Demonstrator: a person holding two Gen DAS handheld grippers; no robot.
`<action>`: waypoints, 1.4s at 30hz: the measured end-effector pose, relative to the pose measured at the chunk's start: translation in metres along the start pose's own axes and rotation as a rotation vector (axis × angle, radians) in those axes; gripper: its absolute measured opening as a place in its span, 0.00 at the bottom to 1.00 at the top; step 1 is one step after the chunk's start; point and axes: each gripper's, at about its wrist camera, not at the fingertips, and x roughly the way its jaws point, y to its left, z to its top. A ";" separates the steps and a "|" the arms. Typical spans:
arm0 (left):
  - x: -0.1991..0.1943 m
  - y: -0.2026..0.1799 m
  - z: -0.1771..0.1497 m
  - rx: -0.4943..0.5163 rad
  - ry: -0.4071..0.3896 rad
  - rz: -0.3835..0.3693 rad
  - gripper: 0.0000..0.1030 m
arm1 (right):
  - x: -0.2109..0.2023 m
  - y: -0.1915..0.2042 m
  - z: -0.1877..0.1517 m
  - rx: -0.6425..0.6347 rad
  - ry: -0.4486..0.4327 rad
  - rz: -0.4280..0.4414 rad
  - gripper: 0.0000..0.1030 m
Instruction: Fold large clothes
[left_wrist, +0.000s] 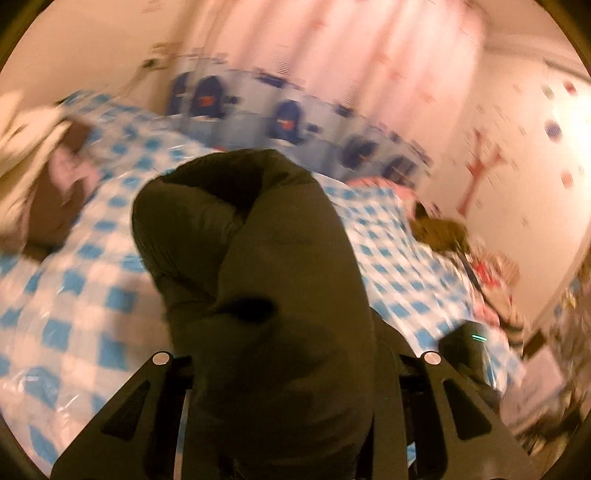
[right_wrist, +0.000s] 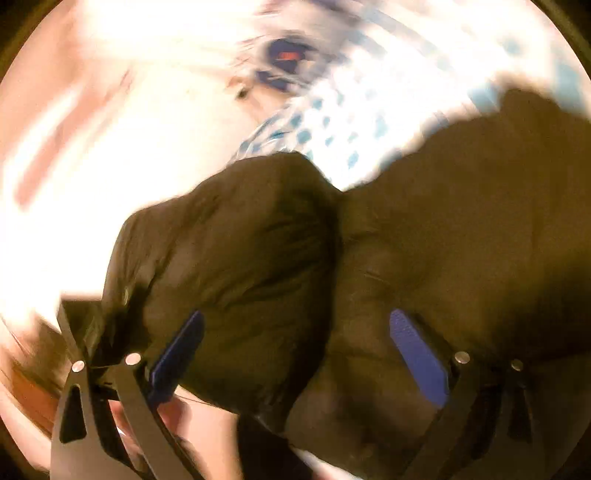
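Note:
A dark puffy jacket (left_wrist: 258, 240) is bunched up and lifted off the bed, and it fills the middle of the left wrist view. My left gripper (left_wrist: 288, 332) is buried in it. Its fingers are hidden under the fabric and the jacket rises straight from between its arms, so it is shut on the jacket. In the right wrist view the same jacket (right_wrist: 443, 221) bulges between the blue pads (right_wrist: 177, 354) of my right gripper (right_wrist: 295, 354). The jaws stand wide, with the padded bulk pressed against both pads. Both views are blurred by motion.
The bed has a blue-and-white checked cover (left_wrist: 74, 295) under the jacket. Brown and pink clothes (left_wrist: 48, 206) lie at its left, and a heap of mixed clothes (left_wrist: 443, 229) lies at its right. Behind are a pink curtain (left_wrist: 332, 55) and a wall with stickers (left_wrist: 480, 173).

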 end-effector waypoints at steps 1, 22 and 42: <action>0.007 -0.021 -0.002 0.041 0.010 -0.014 0.23 | 0.002 -0.015 0.004 0.048 0.023 0.027 0.93; 0.155 -0.254 -0.130 0.698 0.286 -0.015 0.24 | -0.126 -0.081 0.102 0.282 0.073 0.242 0.94; 0.159 -0.281 -0.182 0.840 0.419 -0.079 0.55 | -0.103 0.000 0.108 -0.192 0.283 -0.323 0.93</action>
